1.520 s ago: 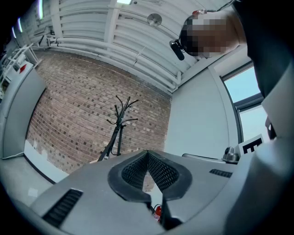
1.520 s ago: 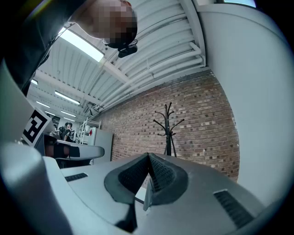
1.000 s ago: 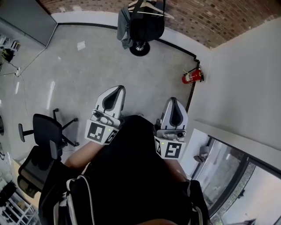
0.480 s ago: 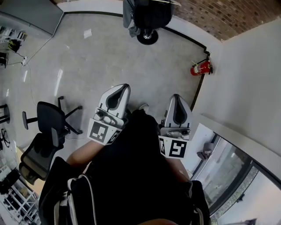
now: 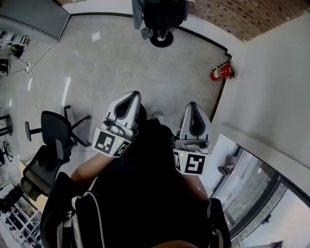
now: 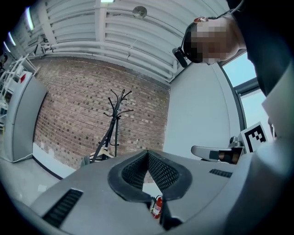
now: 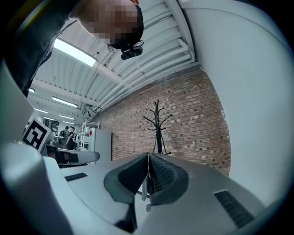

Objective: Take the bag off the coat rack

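The coat rack (image 5: 161, 38) stands on the floor by the brick wall at the top of the head view. A black bag (image 5: 164, 12) and a grey garment (image 5: 139, 14) hang on it. Both grippers are held low and close to my body, far short of the rack. My left gripper (image 5: 131, 95) is shut with nothing in it, and so is my right gripper (image 5: 193, 105). In the left gripper view the rack (image 6: 115, 120) rises above the shut left gripper (image 6: 147, 154). The right gripper view has the rack (image 7: 157, 123) straight over the touching tips of the right gripper (image 7: 148, 156).
A red fire extinguisher (image 5: 220, 72) sits at the foot of the white wall (image 5: 271, 97) on the right. Black office chairs (image 5: 53, 140) stand at the left. A glass panel (image 5: 252, 189) is at the lower right. Grey concrete floor (image 5: 126, 68) lies between me and the rack.
The head view has shifted, so the rack now sits higher, partly cut off by the top edge. Both grippers stay shut and almost still.
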`<state>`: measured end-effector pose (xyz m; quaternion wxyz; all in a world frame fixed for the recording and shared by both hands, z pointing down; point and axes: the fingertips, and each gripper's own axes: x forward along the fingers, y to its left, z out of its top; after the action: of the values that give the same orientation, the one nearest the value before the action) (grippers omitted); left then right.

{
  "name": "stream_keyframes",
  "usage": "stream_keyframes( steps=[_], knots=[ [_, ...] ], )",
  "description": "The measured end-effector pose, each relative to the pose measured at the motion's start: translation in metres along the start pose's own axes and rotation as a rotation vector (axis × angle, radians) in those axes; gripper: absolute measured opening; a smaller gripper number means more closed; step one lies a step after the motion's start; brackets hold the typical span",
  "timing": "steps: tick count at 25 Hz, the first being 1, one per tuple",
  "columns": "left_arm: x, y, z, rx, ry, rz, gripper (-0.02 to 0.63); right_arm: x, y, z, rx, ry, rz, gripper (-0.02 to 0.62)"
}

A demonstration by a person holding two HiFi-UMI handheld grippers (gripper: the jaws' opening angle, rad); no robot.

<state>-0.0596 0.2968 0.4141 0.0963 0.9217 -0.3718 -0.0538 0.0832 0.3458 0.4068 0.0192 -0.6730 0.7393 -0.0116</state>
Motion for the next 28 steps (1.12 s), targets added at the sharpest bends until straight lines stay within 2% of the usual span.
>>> stream_keyframes(
  steps=[9,13,15,20,28],
  knots=[
    [0.009,-0.008,-0.005,-0.032,0.026,-0.014,0.018,-0.006,-0.004,-0.008,0.026,-0.003,0.02,0.02],
    [0.015,-0.03,0.001,0.084,0.008,-0.079,0.018,-0.01,-0.01,-0.011,0.046,0.0,0.002,0.02],
    [0.019,-0.04,0.003,0.109,0.003,-0.118,0.018,-0.01,-0.009,-0.01,0.035,-0.005,0.004,0.02],
    [0.032,-0.028,-0.007,0.031,0.054,-0.105,0.018,-0.006,-0.012,-0.003,0.007,-0.022,-0.012,0.02],
    [0.059,-0.006,-0.007,-0.026,0.03,-0.112,0.018,0.018,-0.024,-0.015,-0.004,0.042,-0.044,0.02]
  ],
)
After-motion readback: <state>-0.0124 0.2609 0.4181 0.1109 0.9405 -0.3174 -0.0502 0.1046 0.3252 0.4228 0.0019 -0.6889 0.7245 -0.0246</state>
